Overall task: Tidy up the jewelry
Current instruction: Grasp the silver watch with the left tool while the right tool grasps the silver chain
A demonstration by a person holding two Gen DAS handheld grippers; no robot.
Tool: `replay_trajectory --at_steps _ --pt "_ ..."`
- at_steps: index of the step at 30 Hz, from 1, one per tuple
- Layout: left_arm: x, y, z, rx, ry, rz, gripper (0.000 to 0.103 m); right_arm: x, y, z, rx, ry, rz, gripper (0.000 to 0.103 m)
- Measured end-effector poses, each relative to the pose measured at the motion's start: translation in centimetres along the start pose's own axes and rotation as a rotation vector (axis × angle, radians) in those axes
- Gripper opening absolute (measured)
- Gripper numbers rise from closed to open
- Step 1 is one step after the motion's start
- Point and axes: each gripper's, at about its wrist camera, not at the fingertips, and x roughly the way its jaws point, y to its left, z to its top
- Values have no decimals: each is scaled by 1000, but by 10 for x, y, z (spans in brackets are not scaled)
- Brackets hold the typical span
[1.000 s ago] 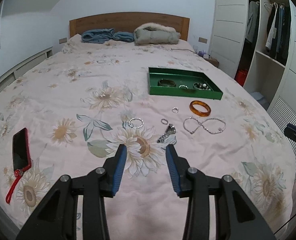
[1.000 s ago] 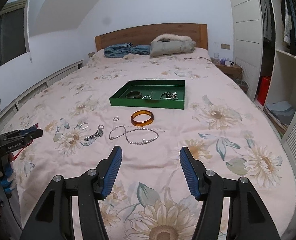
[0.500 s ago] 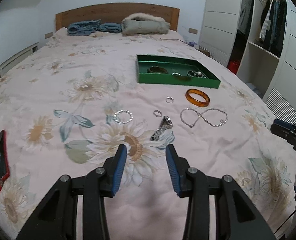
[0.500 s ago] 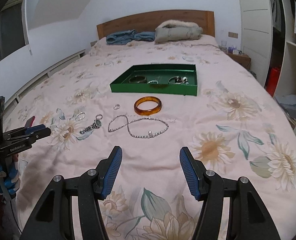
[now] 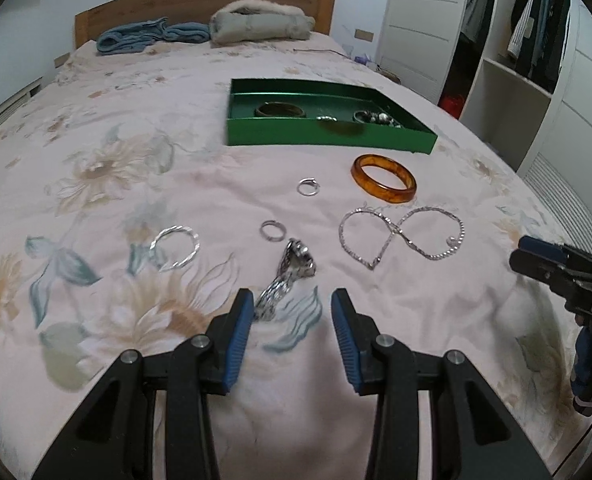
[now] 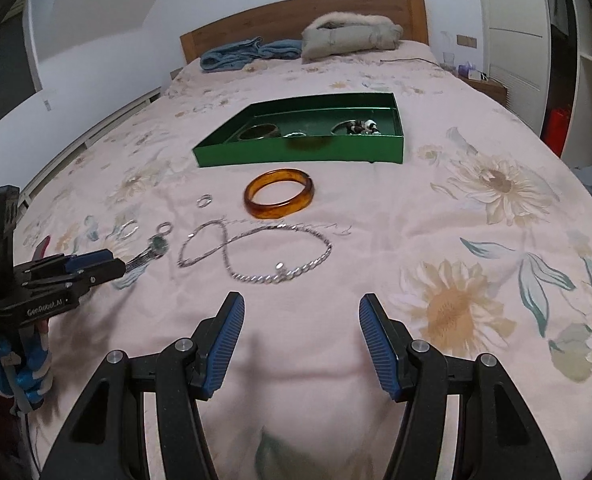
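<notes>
Spread across a pale floral bedspread (image 5: 96, 208), our jewelry waits: the silver watch (image 5: 286, 278) lies on a printed sunflower, and it now sits right at the tips of our left gripper (image 5: 292, 304), where a second ago it was well ahead of the blue pads. So we have come down and forward on it, and the jaws stand apart and empty, the watch's strap end just beside the left pad. Around the watch we see a small ring (image 5: 272, 231) just beyond it, a thin silver bangle (image 5: 176, 247) off to the left, another ring (image 5: 308, 187) farther on, the silver chain (image 5: 400, 238) looped in a figure eight to the right, and the amber bangle (image 5: 384, 178) past that. Beyond them all stands the green tray (image 5: 328, 136), already holding a few pieces, so the sorting looks partly done. Over on the other side, our right gripper (image 6: 298, 320) has dropped in too, and the chain that was far ahead now lies near its open, empty jaws. We would judge that each hand is lining up its own pick, watch for the left and chain for the right, with the tray as the destination. Nothing is grasped yet, and the loose chain may be the fiddlier lift.
</notes>
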Motion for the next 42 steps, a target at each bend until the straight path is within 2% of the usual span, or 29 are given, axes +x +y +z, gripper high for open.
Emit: replay_trajectory --at_steps 6,10,17,19,21,23,24,25,28,33,42 --pt "30 -6 9 32 28 6 39 35 -13 18 24 27 -6 58" --pt "42 -5 14 38 39 -4 39 59 -18 27 20 62 -11 51" --pt "56 -3 12 43 58 -31 36 88 -8 35 -64 109 -25 46" --pt "58 -3 13 40 60 -40 25 96 -6 36 -88 124 -37 44" --pt "60 -3 13 38 63 -52 18 102 -3 38 -113 134 -52 39" --pt "60 -3 12 34 63 -60 14 104 -3 39 -124 132 -80 25" --pt "59 -3 12 33 62 -62 11 105 -4 40 -123 130 -88 21" --pt "59 -3 12 32 59 -60 9 104 -6 40 -119 127 -102 13" --pt "54 -8 11 45 47 -42 8 99 -11 38 -103 113 -109 4" --pt "36 -12 12 37 8 -24 8 75 -14 35 -95 58 -126 3" --pt "-12 -30 13 48 -53 -18 8 -1 -22 33 -83 -60 -162 3"
